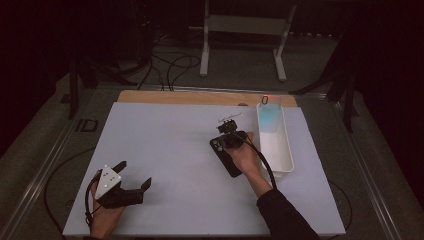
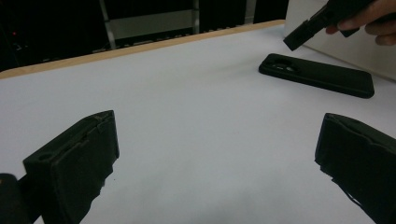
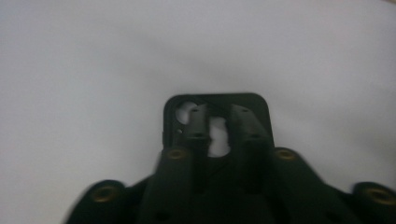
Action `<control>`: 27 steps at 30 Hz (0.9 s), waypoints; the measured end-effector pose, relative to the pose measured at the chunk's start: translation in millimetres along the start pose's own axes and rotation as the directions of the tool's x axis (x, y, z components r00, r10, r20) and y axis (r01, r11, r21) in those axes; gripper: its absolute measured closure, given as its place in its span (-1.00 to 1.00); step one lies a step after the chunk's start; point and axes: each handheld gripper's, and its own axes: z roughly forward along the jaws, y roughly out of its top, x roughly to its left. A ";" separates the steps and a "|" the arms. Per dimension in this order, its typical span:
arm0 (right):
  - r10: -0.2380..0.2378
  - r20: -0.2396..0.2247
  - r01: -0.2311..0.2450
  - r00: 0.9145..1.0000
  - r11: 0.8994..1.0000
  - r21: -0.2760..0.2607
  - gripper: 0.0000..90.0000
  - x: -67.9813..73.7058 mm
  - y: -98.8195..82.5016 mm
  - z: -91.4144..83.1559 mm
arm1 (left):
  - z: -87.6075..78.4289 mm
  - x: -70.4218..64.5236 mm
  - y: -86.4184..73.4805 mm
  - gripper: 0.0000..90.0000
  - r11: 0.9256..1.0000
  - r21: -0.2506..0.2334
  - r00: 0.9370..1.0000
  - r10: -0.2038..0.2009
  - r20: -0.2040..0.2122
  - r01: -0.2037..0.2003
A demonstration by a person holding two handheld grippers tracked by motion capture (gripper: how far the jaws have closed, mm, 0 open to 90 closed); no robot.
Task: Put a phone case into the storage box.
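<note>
A black phone case (image 1: 231,166) lies flat on the white table top, right of centre, its camera cut-out end toward the table's middle. My right gripper (image 1: 225,140) hovers over that end, held in a hand. In the right gripper view its jaws (image 3: 215,112) stand close together, nothing between them, with the case (image 3: 254,100) right below. The left gripper view shows the case (image 2: 317,74) lying apart from the right gripper's tip (image 2: 296,39) above it. My left gripper (image 1: 136,174) rests at the near left, wide open and empty (image 2: 217,140).
A long white tray (image 1: 288,150) stands just right of the case, with a pale blue thing (image 1: 270,119) at its far end. A wooden strip (image 1: 200,96) runs along the table's far edge. Cables and a white stand (image 1: 245,25) are on the floor beyond.
</note>
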 end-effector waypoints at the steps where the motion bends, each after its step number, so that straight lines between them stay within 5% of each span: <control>1: -0.004 0.006 0.004 1.000 1.000 0.008 0.92 0.7 -0.5 1.7 | 0.0 0.0 0.0 -1.00 1.000 0.000 1.000 0.000 0.000 0.000; 6: -0.005 0.027 0.004 1.000 0.999 0.044 1.00 0.5 -2.9 8.7 | -0.1 0.0 0.0 -1.00 1.000 0.000 1.000 0.001 0.000 -0.001; 11: -0.007 0.116 -0.002 0.993 0.997 0.073 1.00 -1.4 -5.2 11.1 | 0.0 -0.1 0.0 -1.00 1.000 0.000 1.000 0.001 0.000 -0.001; 15: 0.019 0.151 -0.032 0.988 0.996 0.083 1.00 -6.2 -6.1 12.1 | 0.0 -0.2 0.0 -1.00 1.000 0.001 1.000 0.002 0.001 -0.002; 19: 0.092 0.215 -0.111 0.972 0.991 0.078 1.00 -15.4 -8.6 14.5 | 0.0 -0.3 0.1 -1.00 1.000 0.002 1.000 0.003 0.002 -0.003; 27: 0.116 0.249 -0.149 0.961 0.982 0.117 1.00 -20.4 -12.4 23.3 | 0.0 -0.1 0.0 -1.00 1.000 0.002 1.000 0.002 0.000 -0.002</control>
